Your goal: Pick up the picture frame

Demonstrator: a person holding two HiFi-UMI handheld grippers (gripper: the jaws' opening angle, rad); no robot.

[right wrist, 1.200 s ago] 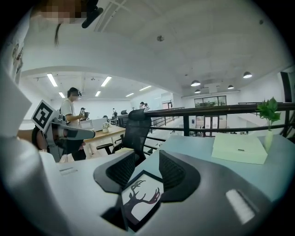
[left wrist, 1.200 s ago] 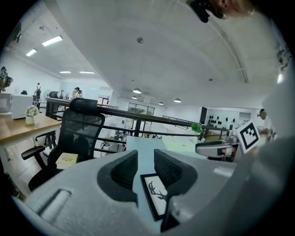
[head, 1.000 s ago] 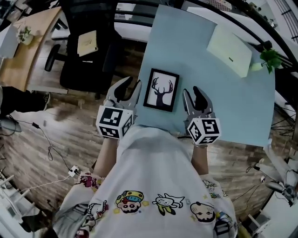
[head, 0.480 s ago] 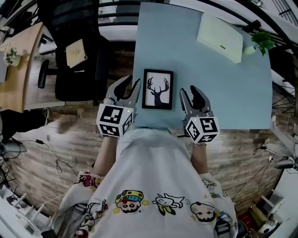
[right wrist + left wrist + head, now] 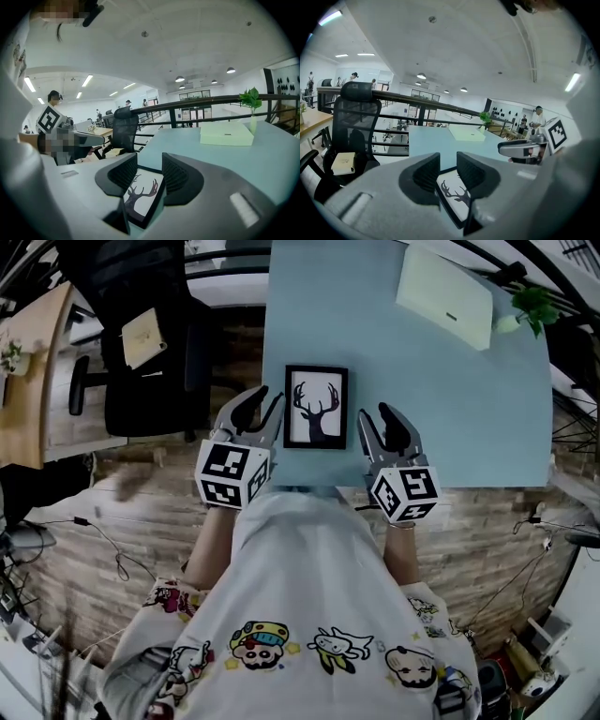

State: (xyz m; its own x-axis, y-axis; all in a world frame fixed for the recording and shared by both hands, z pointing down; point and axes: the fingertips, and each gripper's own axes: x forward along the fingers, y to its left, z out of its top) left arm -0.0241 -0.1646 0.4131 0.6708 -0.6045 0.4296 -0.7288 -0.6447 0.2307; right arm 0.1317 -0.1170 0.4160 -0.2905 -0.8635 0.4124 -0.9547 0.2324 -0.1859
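Head view has us over the pale blue worktop [image 5: 450, 409], forearms reaching out from our white shirt, one gripper in each hand. The left gripper [image 5: 265, 404] points toward 1 o'clock and dips slightly, its tips just beside the frame's left edge. The right gripper [image 5: 377, 418] points toward 11 o'clock, near the right edge but with bare worktop between them.

The frame [image 5: 316, 406], black with a deer silhouette, lies flat near the worktop's 6 o'clock edge, between the two grippers.

Left gripper view shows the left gripper [image 5: 447, 161] with jaws apart and nothing pressed. The frame [image 5: 457, 199] is seen through the gap, low at 6 o'clock. Right gripper view shows the same for the right gripper [image 5: 150, 164]: jaws apart, with the frame [image 5: 140, 197] beyond them.

A second ago the frame sat skewed in our head view; now it lies square. Our left gripper has come closer to the frame's edge, while the right has barely shifted and its gap is unchanged.

A pale box [image 5: 444, 296] rests at 1 o'clock, well apart.
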